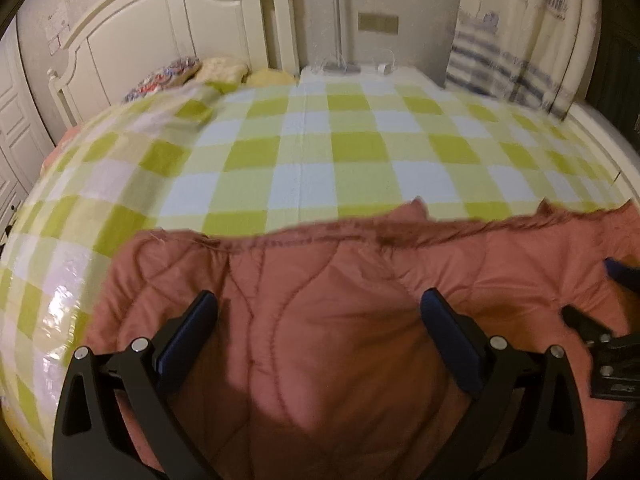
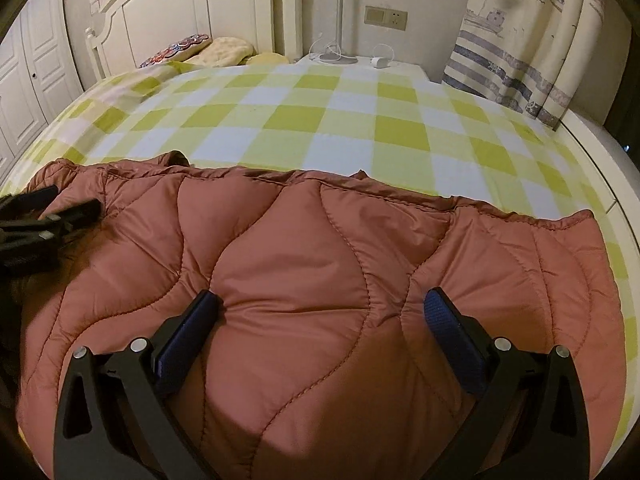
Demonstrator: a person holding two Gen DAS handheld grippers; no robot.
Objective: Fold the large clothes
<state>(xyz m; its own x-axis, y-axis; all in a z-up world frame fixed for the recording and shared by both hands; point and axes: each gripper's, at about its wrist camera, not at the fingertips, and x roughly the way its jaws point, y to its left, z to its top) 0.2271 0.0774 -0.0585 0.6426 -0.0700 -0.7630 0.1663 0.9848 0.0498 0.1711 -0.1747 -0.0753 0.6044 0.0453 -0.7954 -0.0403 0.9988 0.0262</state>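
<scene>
White headboard (image 2: pixel 192 4), checked bedsheet (image 2: pixel 320 120), patterned curtain (image 2: pixel 520 40).

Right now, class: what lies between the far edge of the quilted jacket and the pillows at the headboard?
Only bare checked bedsheet. In the right wrist view nothing rests on it between the rust quilted jacket and the pillows.

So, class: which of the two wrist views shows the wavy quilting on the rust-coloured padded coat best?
The right wrist view. There the coat is sharp, so its curved stitch lines and puffed panels read clearly across the checked bedsheet. The left wrist view shows the same coat blurred, partly shadowed, with only faint stitching.
</scene>
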